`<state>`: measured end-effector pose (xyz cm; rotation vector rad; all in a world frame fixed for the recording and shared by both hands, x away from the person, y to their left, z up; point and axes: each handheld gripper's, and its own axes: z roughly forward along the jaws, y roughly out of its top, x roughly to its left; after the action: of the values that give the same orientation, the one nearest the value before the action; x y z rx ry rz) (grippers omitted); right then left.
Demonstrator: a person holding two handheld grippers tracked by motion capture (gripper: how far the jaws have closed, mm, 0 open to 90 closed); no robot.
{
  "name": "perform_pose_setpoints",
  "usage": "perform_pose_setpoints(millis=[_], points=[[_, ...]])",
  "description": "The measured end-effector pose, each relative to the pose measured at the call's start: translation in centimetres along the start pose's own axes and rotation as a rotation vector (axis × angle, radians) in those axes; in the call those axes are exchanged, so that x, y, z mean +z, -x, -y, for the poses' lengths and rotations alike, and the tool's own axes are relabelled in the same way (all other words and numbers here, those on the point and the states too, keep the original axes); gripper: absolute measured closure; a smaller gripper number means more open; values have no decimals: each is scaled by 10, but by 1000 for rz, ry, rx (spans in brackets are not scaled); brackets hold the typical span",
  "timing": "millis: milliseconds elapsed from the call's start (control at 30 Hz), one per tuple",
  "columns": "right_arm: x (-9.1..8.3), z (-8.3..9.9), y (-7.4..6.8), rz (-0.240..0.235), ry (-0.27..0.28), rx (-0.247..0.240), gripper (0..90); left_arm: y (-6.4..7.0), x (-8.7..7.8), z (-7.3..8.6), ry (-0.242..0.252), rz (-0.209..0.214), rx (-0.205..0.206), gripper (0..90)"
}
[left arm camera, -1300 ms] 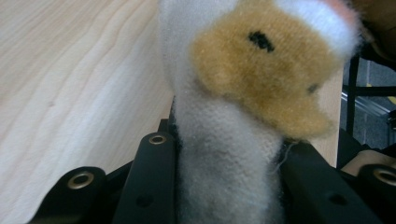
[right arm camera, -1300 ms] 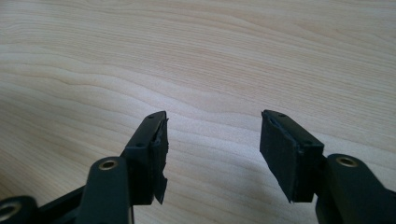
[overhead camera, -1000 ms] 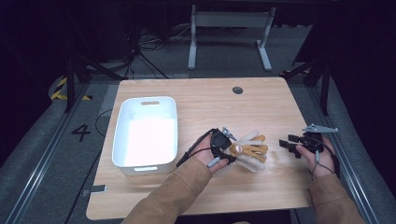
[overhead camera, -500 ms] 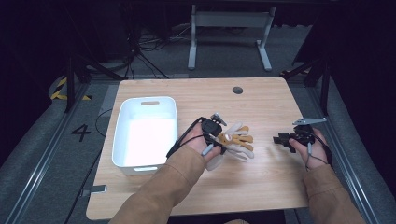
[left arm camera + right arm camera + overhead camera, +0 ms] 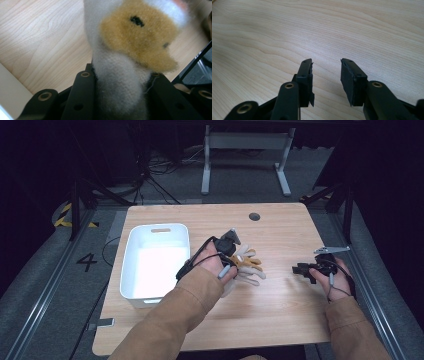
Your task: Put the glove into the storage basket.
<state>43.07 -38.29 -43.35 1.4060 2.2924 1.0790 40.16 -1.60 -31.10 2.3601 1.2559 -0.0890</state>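
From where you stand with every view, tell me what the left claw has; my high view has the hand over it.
Observer: The left claw is shut on a fuzzy white and tan plush toy, clamped by a white part.
Operator: Report the right claw.
Observer: The right claw is open, nothing between its jaws, bare light wooden table ahead.
Operator: Say what is near the toy.
Observer: An edge of the white plastic bin sits close beside the left claw.

- Tabletop (image 5: pixel 280 315) evenly lit from above, surroundings nearly black.
- White bin (image 5: pixel 131 270) glares, blown out inside.
- Plush toy (image 5: pixel 135 37) soft, too close for focus.
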Motion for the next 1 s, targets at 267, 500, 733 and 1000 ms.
perform_pose_setpoints(millis=[267, 500, 733, 1000], points=[[-1, 1, 0, -6, 11, 16, 625, -16, -12, -15, -37, -19, -82, 725], [-1, 1, 1, -14, 12, 22, 625, -31, -24, -26, -62, -55, -165, 725], [-1, 1, 2, -17, 11, 27, 625, -51, -29, -34, -62, -116, -280, 721], [0, 2, 3, -17, 4, 32, 624, -79, -39, -35, -31, -132, -371, 722]])
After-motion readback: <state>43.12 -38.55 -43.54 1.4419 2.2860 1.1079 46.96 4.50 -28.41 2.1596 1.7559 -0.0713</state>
